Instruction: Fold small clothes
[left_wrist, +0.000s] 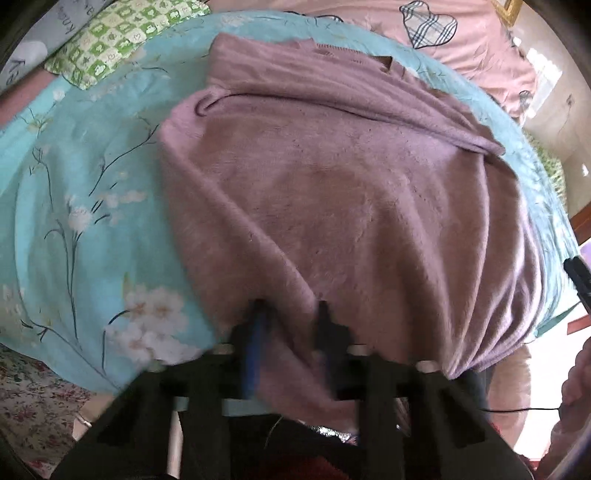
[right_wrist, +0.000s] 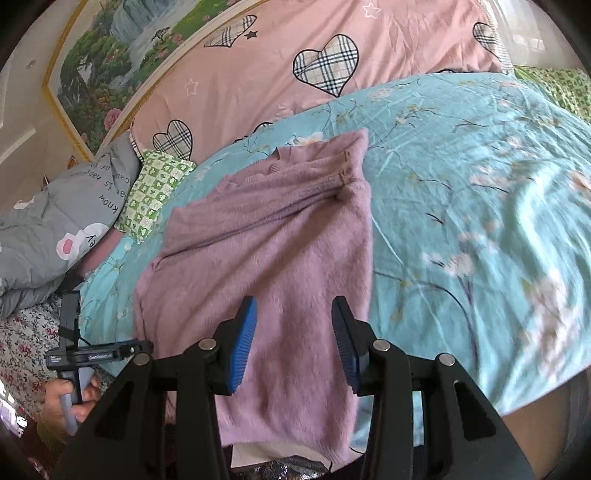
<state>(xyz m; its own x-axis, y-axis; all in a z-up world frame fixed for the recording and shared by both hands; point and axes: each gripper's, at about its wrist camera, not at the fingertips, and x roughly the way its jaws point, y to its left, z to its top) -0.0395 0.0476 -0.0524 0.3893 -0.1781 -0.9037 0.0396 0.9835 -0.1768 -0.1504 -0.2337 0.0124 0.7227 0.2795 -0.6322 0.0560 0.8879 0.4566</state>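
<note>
A mauve knit sweater (left_wrist: 332, 192) lies on a turquoise floral bedsheet (left_wrist: 74, 184), its sleeves folded across the body. Its near hem hangs over the bed's front edge. My left gripper (left_wrist: 291, 332) is at that hem with sweater fabric bunched between its blurred fingers; it appears shut on the hem. In the right wrist view the sweater (right_wrist: 266, 258) lies lengthwise ahead. My right gripper (right_wrist: 293, 343) is open, its blue pads either side of the sweater's near end, just above it. The left gripper's body (right_wrist: 74, 354) shows at lower left, in a hand.
A pink quilt with plaid hearts (right_wrist: 295, 44) lies at the back of the bed. A green checked pillow (right_wrist: 155, 192) and a grey quilt (right_wrist: 55, 229) sit at the left. A flowered sheet (left_wrist: 33, 398) covers the lower mattress. A framed landscape picture (right_wrist: 110, 55) hangs on the wall.
</note>
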